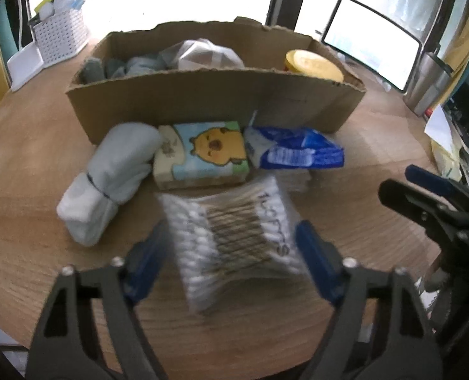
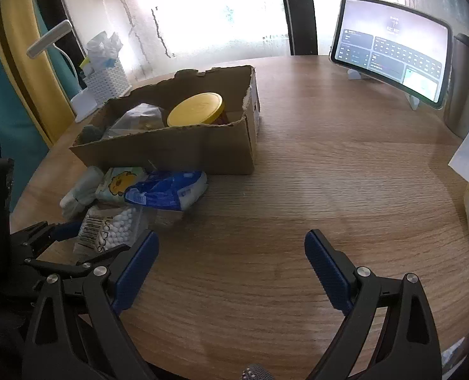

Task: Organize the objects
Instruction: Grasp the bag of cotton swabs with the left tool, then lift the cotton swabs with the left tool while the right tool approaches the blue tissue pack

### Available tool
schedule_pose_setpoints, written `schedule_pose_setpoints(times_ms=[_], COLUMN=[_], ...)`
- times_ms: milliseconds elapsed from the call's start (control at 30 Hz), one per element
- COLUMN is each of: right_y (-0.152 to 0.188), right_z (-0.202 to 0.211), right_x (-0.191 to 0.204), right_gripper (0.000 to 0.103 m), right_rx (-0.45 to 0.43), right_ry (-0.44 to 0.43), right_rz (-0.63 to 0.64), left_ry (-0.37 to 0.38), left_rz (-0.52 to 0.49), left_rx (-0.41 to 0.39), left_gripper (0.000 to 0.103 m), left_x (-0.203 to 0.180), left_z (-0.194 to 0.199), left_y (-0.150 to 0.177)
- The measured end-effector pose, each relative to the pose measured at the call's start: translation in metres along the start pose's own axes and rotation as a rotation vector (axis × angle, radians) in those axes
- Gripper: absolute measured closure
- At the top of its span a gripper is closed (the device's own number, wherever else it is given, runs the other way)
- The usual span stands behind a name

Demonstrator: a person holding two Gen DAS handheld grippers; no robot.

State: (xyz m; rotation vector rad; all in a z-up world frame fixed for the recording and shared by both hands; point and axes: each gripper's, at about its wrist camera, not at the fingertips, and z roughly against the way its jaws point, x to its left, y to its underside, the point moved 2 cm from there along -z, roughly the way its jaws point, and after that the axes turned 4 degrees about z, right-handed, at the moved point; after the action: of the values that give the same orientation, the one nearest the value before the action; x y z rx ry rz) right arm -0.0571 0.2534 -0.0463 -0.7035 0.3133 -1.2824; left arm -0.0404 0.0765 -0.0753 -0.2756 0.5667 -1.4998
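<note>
Left hand-held gripper (image 1: 231, 253) angled down, jaws partly apart, pads at both sides of a packet. Right hand-held gripper (image 2: 231, 272) angled down, jaws wide, nothing between.

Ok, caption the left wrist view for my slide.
Left tongs straddle a cotton swab pack before the cardboard box.

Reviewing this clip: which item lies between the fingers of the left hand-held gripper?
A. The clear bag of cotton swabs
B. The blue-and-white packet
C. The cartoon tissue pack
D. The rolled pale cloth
A. The bag of cotton swabs sits between the blue pads of the left hand-held gripper; the other three items lie farther back by the cardboard box.
</note>
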Motion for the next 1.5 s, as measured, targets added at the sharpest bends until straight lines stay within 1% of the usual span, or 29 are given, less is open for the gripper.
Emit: schedule_pose_setpoints(times_ms=[67,133,233,433,567,667,1033,1500], right_y=[-0.001,-0.002,-0.003,-0.005,-0.007,-0.009,-0.018,-0.023], right_z=[-0.001,-0.002,-0.002,0.001,0.002,0.002,-0.01,-0.038], right_x=[0.001,0.002,0.006,0.018,0.028,0.035,0.053,0.071], right_gripper=[0.008,0.008,0.008,0.008,0.008,0.008,0.008,0.008], right_rx=[0.003,0.006,0.006,0.004,0.001,-0.001,0.006,0.041], right_ry=[0.006,0.012,0.023,0.039,0.044,0.044,0.042,0.014], right_rz=[0.001,0.002,0.005,0.015,0.027,0.034,0.039,0.048], left_ry=[0.021,0.033,0.053,0.079,0.078,0.041,0.03,0.011], left_rz=[0.002,0.006,0.0,-0.018,-0.024,-0.031,0.005,0.035], left_rx=[-0.009,-0.015,-0.025,-0.086,-0.13,-0.166,-0.172,-0.171], left_gripper=[0.029,0.03,0.03,0.03,0.03,0.03,0.03,0.03], left_x=[0.003,0.005,0.009,0.012,0.02,0.026,0.058,0.091], left_z=[0.003,0.006,0.013,0.044,0.062,0.07,0.071,0.063], left_y=[0.001,0.001,0.002,0.0,-0.005,-0.008,-0.02,-0.032])
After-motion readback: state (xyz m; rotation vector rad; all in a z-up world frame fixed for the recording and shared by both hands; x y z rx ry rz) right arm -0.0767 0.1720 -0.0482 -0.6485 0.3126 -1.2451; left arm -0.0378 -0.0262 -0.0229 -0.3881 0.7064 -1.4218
